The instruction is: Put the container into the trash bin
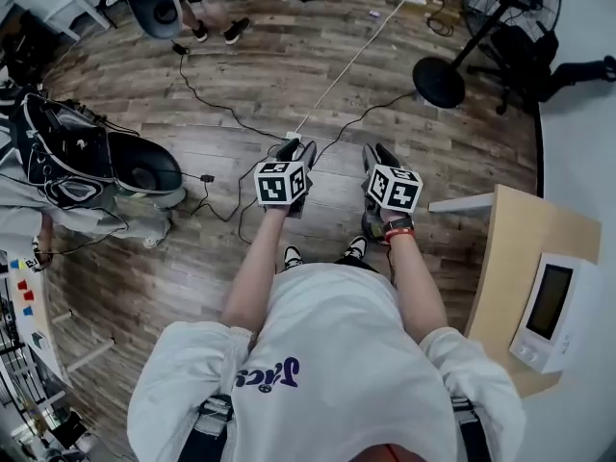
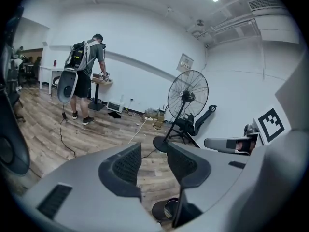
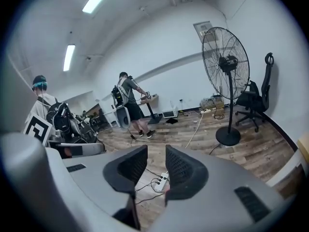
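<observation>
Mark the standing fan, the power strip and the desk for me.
standing fan (image 3: 227, 62), right gripper view, motor hub.
power strip (image 3: 161, 181), right gripper view, white body.
desk (image 1: 515, 248), head view, bare wooden top.

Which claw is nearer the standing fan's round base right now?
Right. In the head view the right claw sits below-left of the fan base, apart from it. The left claw is farther left, on the right claw's other side.

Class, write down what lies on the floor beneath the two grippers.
A white power strip with black cables lies on the wooden floor. The left gripper and right gripper, both open and empty, hide the floor directly beneath them in the head view.
</observation>
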